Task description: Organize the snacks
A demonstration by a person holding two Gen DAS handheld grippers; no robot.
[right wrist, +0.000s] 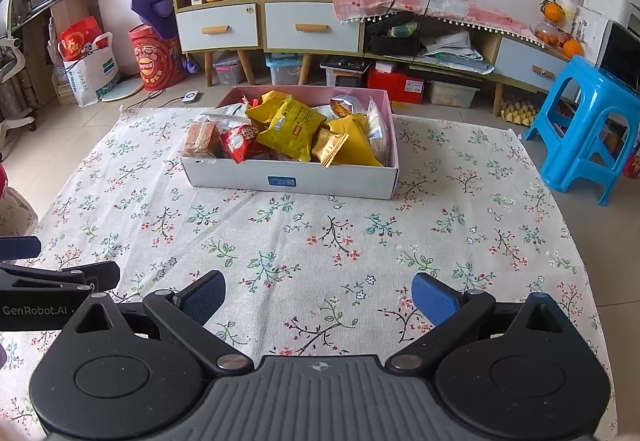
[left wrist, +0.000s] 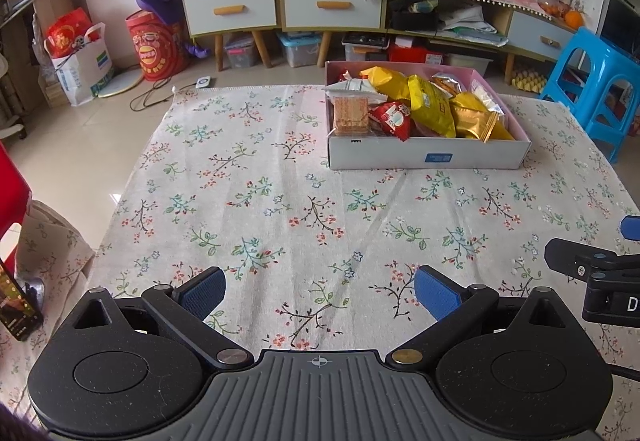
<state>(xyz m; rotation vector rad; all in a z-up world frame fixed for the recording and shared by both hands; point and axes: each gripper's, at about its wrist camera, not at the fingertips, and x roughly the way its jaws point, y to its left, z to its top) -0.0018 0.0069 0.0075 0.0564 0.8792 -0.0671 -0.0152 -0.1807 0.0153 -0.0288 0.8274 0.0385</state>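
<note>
A shallow white box with a pink inside [left wrist: 428, 157] [right wrist: 288, 179] stands on the far part of the floral tablecloth [left wrist: 280, 201] [right wrist: 320, 241]. Packed in it are several snack packets: yellow bags [left wrist: 430, 103] [right wrist: 292, 129], a red packet [left wrist: 392, 119] [right wrist: 240, 141], a gold packet [left wrist: 478, 123] [right wrist: 330, 147] and a clear pack of crackers [left wrist: 351, 115] [right wrist: 200, 139]. My left gripper [left wrist: 320, 295] hovers open over the near cloth, nothing between its blue pads. My right gripper [right wrist: 318, 299] is open too, likewise holding nothing, and shows at the right edge of the left wrist view.
A blue plastic stool [left wrist: 600, 89] [right wrist: 588, 129] stands right of the table. Behind are a wooden cabinet with drawers [left wrist: 280, 5] [right wrist: 264, 25], storage bins beneath it, a red drum [left wrist: 154, 45] [right wrist: 154, 57] and a shopping bag [left wrist: 80, 69] on the floor.
</note>
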